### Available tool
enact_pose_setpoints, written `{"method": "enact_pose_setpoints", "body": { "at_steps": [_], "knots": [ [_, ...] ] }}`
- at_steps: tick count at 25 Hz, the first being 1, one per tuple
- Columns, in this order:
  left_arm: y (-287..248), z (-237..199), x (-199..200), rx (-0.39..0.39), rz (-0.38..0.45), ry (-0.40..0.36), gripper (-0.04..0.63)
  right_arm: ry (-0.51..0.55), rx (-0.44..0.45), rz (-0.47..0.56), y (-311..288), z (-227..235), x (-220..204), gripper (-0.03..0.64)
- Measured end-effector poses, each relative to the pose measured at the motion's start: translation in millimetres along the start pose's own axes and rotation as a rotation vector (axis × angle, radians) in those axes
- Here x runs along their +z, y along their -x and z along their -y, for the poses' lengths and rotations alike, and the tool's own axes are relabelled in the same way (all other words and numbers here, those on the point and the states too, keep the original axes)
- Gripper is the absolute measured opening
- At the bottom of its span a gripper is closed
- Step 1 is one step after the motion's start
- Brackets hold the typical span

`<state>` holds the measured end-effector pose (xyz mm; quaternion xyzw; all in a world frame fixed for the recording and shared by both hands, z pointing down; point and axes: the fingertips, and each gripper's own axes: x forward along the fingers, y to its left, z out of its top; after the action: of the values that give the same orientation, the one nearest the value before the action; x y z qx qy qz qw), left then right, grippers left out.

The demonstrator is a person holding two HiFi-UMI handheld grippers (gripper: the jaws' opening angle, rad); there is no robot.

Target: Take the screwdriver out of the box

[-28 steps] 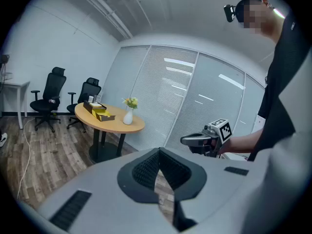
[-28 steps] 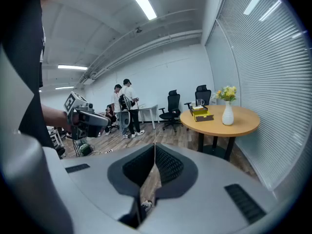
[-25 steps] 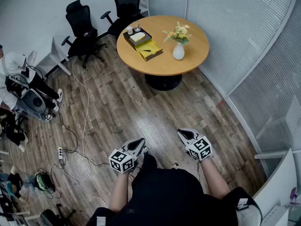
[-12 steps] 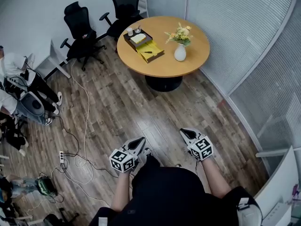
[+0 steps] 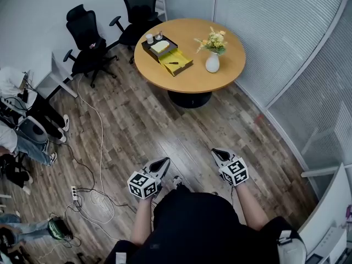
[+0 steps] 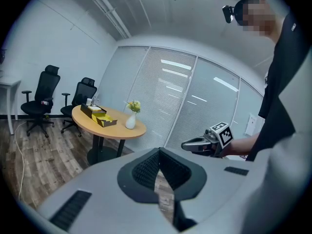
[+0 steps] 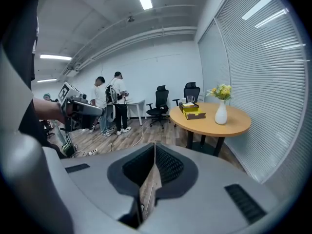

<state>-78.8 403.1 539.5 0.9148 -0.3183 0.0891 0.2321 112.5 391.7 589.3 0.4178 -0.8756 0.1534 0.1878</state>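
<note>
Rnd wood table (image 5: pixel 220 84) nearer, box (image 5: pixel 181 59) — oblong, yellow

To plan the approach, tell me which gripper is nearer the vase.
Right. The right gripper is roughly in line with the vase, well short of the table. The left gripper is farther back and off to the left.

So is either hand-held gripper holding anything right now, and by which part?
Nothing is held. The left hand-held gripper and the right hand-held gripper are both shut and empty; the box lies far off on the round table.
</note>
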Motion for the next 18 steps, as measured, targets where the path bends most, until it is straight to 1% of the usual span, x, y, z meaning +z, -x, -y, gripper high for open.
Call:
{"method": "enact_pose_setpoints", "body": {
  "at_steps": [9,13,18],
  "knots": [
    [7.4,-56.4,16.0,-0.047,-0.016,-0.025,0.006,-0.027,-0.037,0.022,-56.3,-15.0,21.3,0.008],
    [16.2,-73.6,17.7,-0.052,-0.015,-0.018,0.006,-0.024,-0.015,0.013,-74.9,-34.2,27.3,0.008],
    [24.8,-85.0,17.6,-0.043,-0.003,0.007,0.006,-0.02,0.023,-0.023,-93.7,-52.4,22.9,0.008]
  ]
}}
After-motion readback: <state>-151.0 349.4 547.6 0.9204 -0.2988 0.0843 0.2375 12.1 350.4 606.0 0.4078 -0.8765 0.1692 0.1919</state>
